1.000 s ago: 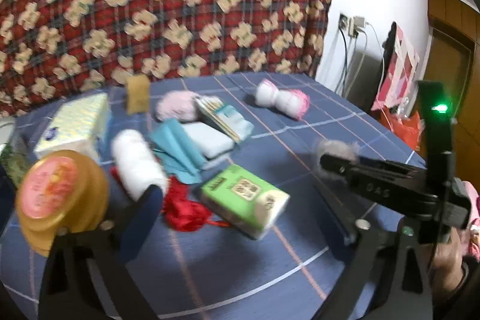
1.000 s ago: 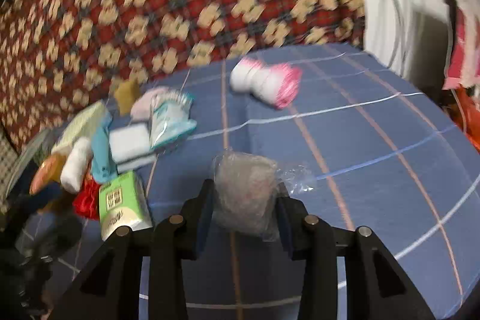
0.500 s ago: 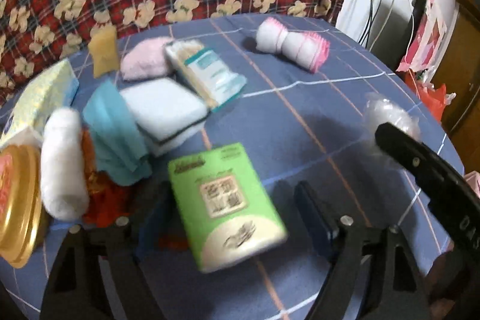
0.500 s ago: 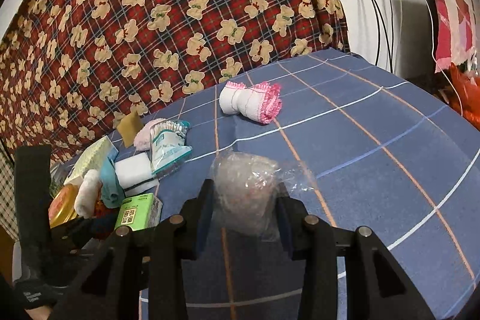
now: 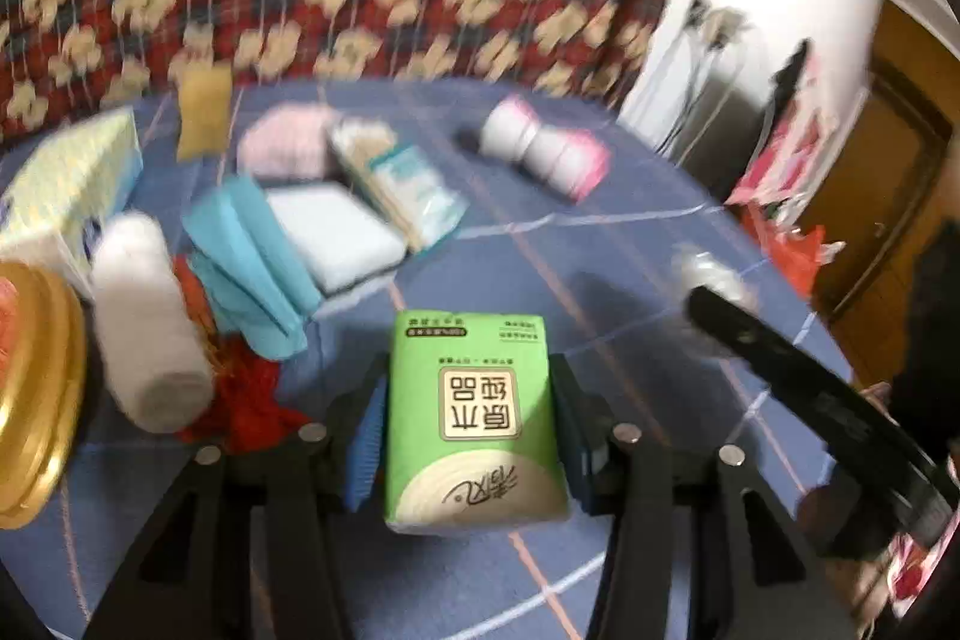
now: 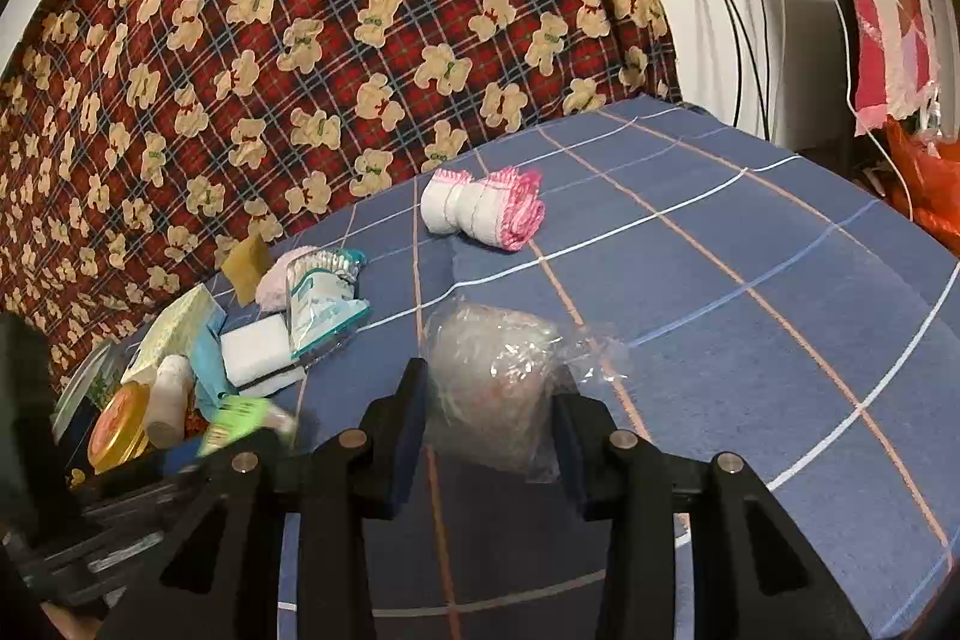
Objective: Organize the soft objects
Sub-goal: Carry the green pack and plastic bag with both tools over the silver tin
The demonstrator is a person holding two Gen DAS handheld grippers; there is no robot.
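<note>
The blue checked tablecloth (image 6: 750,280) fills both views, with the red bear-print blanket (image 6: 336,16) hanging behind it. Half a second ago the green tissue pack (image 5: 474,418) lay loose ahead of the left gripper (image 5: 471,436), whose fingers stood wide apart; now the pack sits between those fingers, which press against its two long sides, so the gripper is closed on it. The left wrist view is blurred. In the right wrist view the same pack (image 6: 246,415) appears as a green smear at the lower left, next to the dark body of the left tool.

The right gripper (image 6: 489,430) looks much as it did before: its jaws are clamped on a clear plastic bag (image 6: 498,376) holding something pale, low over the cloth, with crinkled film sticking out to the right.

To the left of the pack lies the cluster: a pale tissue box (image 5: 72,184), a white sponge (image 5: 336,232), folded teal cloths (image 5: 252,250), a white roll (image 5: 147,334) over a red fabric scrap (image 5: 246,394), a gold-lidded jar (image 5: 36,388), a packet of cotton swabs (image 5: 396,184), a pink puff (image 5: 282,148) and a yellow sponge (image 5: 204,112). A pink-edged towel roll (image 6: 483,208) lies well apart, farther back on the cloth. The right tool's arm crosses the right of the left view.
</note>
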